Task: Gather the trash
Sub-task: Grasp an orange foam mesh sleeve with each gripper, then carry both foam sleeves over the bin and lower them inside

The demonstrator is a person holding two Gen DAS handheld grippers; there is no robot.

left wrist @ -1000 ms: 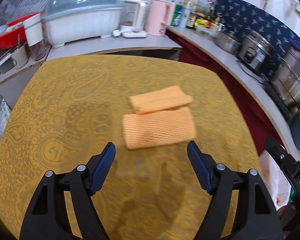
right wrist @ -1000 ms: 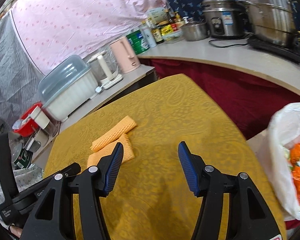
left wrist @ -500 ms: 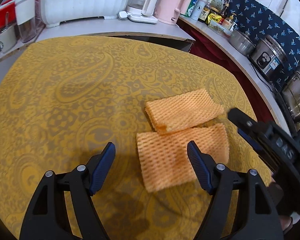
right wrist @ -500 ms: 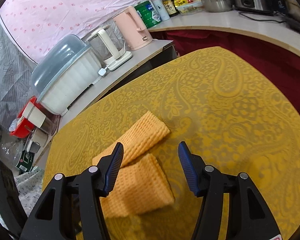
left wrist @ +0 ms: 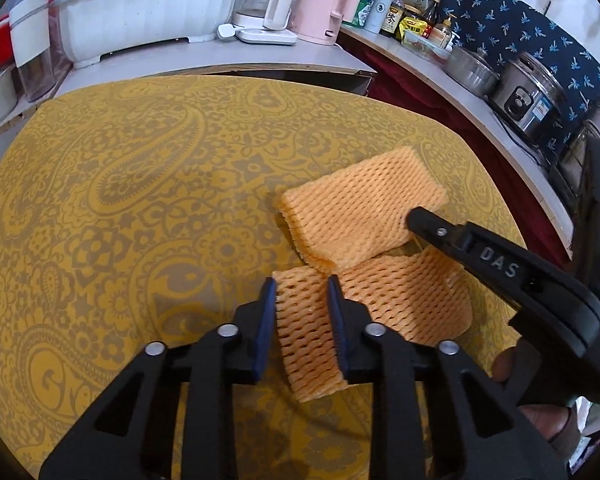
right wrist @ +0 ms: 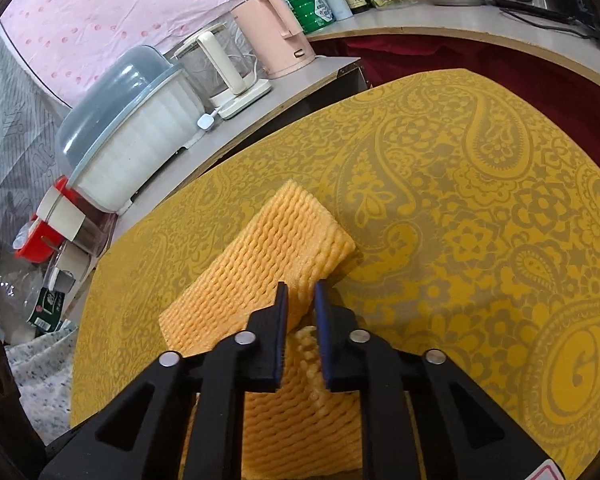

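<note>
Left wrist view: the left gripper (left wrist: 302, 300) has just been closing and now pinches the near foam net sleeve (left wrist: 404, 300), its blue pads pressed on the sleeve's left end, which bunches up between them. This sleeve lies on the yellow paisley tablecloth (left wrist: 140, 200), just in front of the far foam net sleeve (left wrist: 360, 216) and overlapped by it at one corner. Its long axis runs across the view, from the pinched end out to the right. The right gripper (left wrist: 414, 216) enters from the right, its tip on the far sleeve's right end.

Right wrist view: the right gripper (right wrist: 300, 300) has likewise just been closing; its jaws stand nearly together, clamped on the lower edge of the far foam net sleeve (right wrist: 268, 264). That sleeve's long axis runs diagonally, from lower left up to the right, toward the pink kettle (right wrist: 276, 36) on the counter. The near foam net sleeve (right wrist: 300, 420) shows beneath the jaws.

Risk assessment: both grips sit at an edge of soft, springy mesh. In my judgement either sleeve could slip free on lifting, since the foam compresses and offers little bite. The overlapping corner could snag, so that raising one sleeve drags the other. The free ends will hang and may catch on the cloth.
</note>
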